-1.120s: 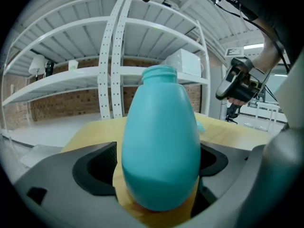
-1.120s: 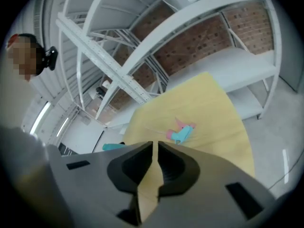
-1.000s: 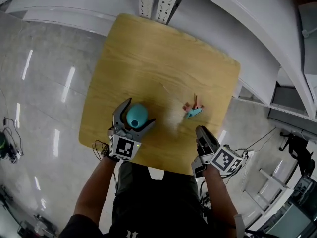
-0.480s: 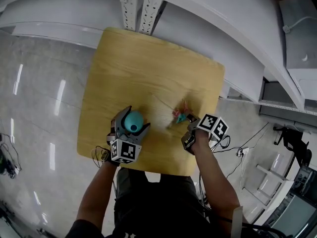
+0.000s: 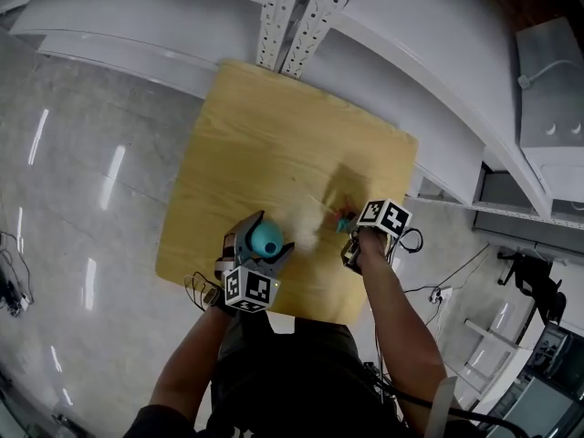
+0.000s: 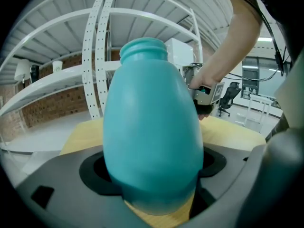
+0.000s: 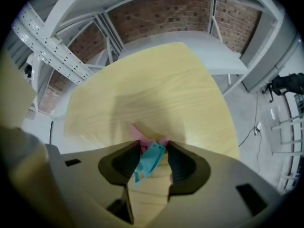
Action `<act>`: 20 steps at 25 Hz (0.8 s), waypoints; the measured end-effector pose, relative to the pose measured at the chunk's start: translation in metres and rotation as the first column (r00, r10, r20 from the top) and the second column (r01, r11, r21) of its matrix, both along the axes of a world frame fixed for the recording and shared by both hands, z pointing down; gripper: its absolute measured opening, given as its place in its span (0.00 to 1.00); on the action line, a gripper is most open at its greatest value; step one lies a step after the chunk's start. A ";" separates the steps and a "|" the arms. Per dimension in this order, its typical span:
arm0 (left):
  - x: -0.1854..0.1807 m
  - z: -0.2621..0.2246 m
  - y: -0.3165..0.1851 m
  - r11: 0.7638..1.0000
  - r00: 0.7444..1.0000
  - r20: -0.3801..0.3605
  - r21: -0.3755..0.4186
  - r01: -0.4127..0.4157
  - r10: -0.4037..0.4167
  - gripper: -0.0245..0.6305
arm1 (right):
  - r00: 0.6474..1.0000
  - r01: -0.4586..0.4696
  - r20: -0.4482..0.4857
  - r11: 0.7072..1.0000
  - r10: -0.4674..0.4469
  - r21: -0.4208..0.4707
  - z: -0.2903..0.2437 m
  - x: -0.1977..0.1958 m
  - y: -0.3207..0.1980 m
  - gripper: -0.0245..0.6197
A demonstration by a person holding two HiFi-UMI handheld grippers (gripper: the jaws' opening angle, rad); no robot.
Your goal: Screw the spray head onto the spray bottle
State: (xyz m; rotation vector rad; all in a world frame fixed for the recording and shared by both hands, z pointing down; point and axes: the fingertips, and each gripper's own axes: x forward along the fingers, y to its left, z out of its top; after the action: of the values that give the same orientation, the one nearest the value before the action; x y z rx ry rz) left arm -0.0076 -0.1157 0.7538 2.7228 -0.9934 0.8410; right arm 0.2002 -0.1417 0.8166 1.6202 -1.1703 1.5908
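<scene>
A teal spray bottle (image 5: 266, 237) without its head stands between the jaws of my left gripper (image 5: 272, 234) near the front of the wooden table (image 5: 274, 135). In the left gripper view the bottle (image 6: 152, 127) fills the gap and both pads press its sides, open neck upward. The spray head (image 5: 343, 219), teal and pink, lies on the table to the right. My right gripper (image 5: 349, 231) points steeply down over it. Its jaws have just been opening, and the spray head (image 7: 151, 158) lies loose between the pads (image 7: 126, 163) of the right gripper (image 7: 149, 164).
White perforated shelving beams (image 5: 301, 7) run behind the table's far edge. The table's right edge (image 5: 415, 167) is close to my right hand. Cables (image 5: 438, 290) and office furniture sit on the grey floor to the right.
My right gripper came from the table's front edge onto the spray head, tipped downward and spread its jaws around it. My left gripper shifted a little with the bottle.
</scene>
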 end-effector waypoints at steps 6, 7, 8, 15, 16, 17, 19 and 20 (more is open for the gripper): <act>0.002 -0.009 0.009 0.997 0.999 -0.035 -0.076 -0.011 0.008 0.70 | 0.998 0.070 -0.012 0.997 -0.069 0.046 0.001 0.000 0.004 0.32; 0.003 -0.008 0.010 0.995 0.999 -0.038 -0.096 -0.015 0.012 0.70 | 0.996 0.085 -0.015 0.995 -0.084 0.061 -0.002 0.001 0.005 0.32; 0.004 -0.008 0.011 0.993 0.999 -0.039 -0.118 -0.019 0.015 0.70 | 0.995 0.098 -0.012 0.992 -0.098 0.080 -0.006 0.001 0.007 0.32; 0.012 -0.035 0.021 0.964 0.996 -0.037 -0.249 -0.090 0.084 0.69 | 0.975 0.211 0.004 0.932 -0.223 0.294 -0.098 -0.003 0.007 0.32; 0.014 -0.046 0.022 0.959 0.994 -0.052 -0.263 -0.105 0.094 0.69 | 0.971 0.224 0.003 0.914 -0.239 0.338 -0.118 -0.003 0.005 0.32; 0.017 -0.058 0.023 0.953 0.992 -0.069 -0.277 -0.121 0.106 0.69 | 0.966 0.240 -0.004 0.893 -0.258 0.381 -0.139 -0.003 0.002 0.32; 0.022 -0.082 0.027 0.939 0.986 -0.094 -0.305 -0.157 0.134 0.69 | 0.954 0.278 -0.033 0.841 -0.297 0.464 -0.187 0.000 -0.001 0.32; 0.025 -0.094 0.030 0.931 0.983 -0.102 -0.320 -0.177 0.152 0.69 | 0.946 0.300 -0.051 0.810 -0.319 0.504 -0.212 0.000 -0.002 0.32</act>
State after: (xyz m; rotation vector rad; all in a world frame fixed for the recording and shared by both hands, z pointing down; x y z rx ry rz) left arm 0.0176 -0.0860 0.6595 2.5500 -0.5556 0.8354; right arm 0.2006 -0.1440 0.6042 1.5916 -1.8881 1.1592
